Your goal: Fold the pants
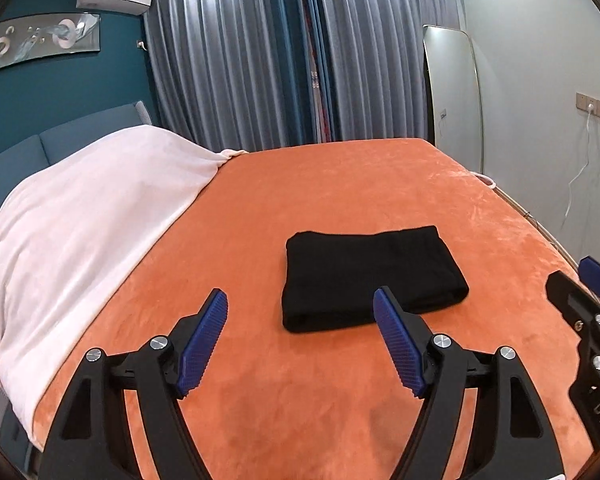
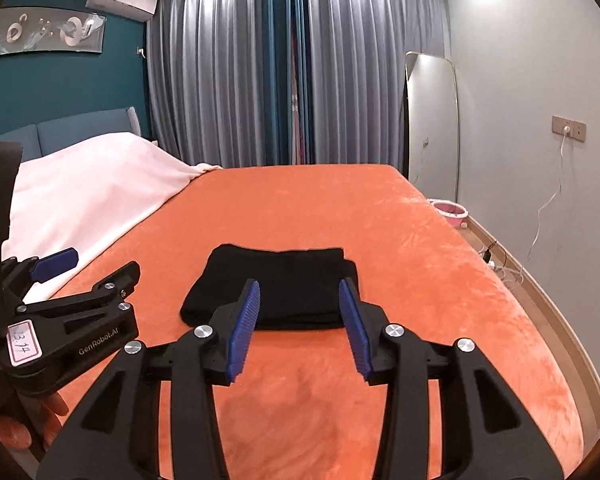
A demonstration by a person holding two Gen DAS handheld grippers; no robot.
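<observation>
The left hand-held gripper [image 2: 96, 276] reads "GenRobot.AI", with a "13.14" sticker. It and the right hand-held gripper [image 2: 298, 328] are both released and empty. Folded black pants [image 1: 368, 276] lie on the orange bed [image 1: 340, 188]. Only the right wrist view shows a pink basin [image 2: 452, 211].

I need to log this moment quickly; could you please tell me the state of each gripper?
Left gripper: open, holding nothing.
Right gripper: open, holding nothing; the folded black pants lie beyond it.
</observation>
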